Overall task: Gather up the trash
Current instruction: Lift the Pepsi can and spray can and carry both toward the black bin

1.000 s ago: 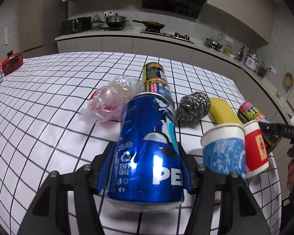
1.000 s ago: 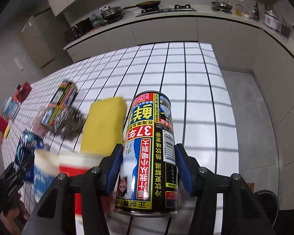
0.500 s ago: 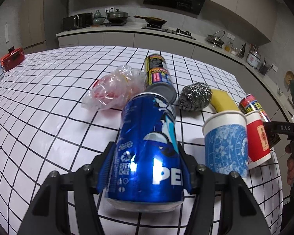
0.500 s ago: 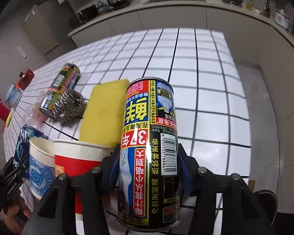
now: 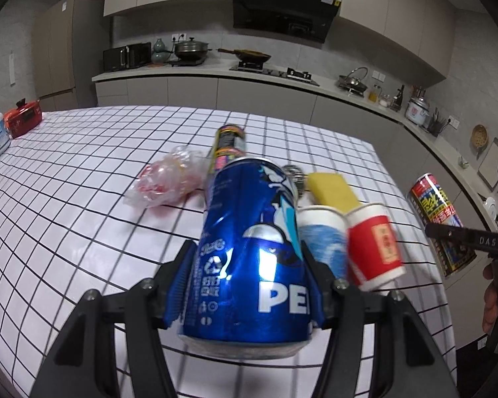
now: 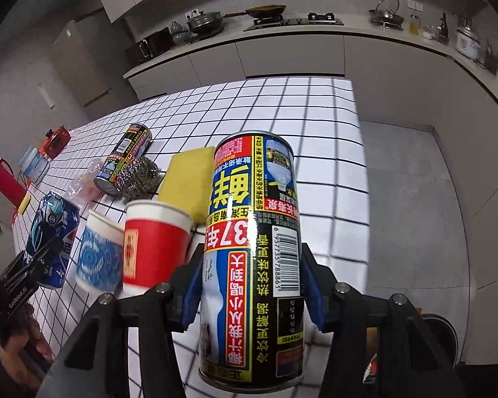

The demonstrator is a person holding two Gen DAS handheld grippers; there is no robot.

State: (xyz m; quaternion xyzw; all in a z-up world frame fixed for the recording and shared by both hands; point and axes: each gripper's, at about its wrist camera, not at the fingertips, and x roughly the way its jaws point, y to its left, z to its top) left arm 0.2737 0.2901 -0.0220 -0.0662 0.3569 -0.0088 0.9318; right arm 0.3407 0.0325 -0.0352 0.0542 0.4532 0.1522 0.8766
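Blue aluminium first: your left gripper [image 5: 249,285] has its jaws clamped on the Pepsi can [image 5: 249,258], pads pressed to both flanks, can raised off the gridded counter [image 5: 66,205]. Carry step, by the look of it: both hands loaded, nothing dropped off yet.

Left to right on the counter, seen from the left wrist: crumpled plastic bag [image 5: 164,182], a black drink can [image 5: 229,146] lying on its side beyond it, steel wool scourer [image 5: 293,172] mostly hidden behind the Pepsi can, yellow sponge [image 5: 332,187], then a blue paper cup [image 5: 325,242] and a red paper cup [image 5: 375,245] standing touching each other.

Far right: your right gripper [image 6: 252,285] is closed on the herbal drink can [image 6: 252,258], label upside down, held up near the counter's edge with floor showing behind it.

No bin shows in either view, so you can't confirm the drop point from here. Next move calls for carrying both cans to the trash container and keeping them clear of the two cups, which look light enough to tip. The bag, the lying can and the cups remain to collect.
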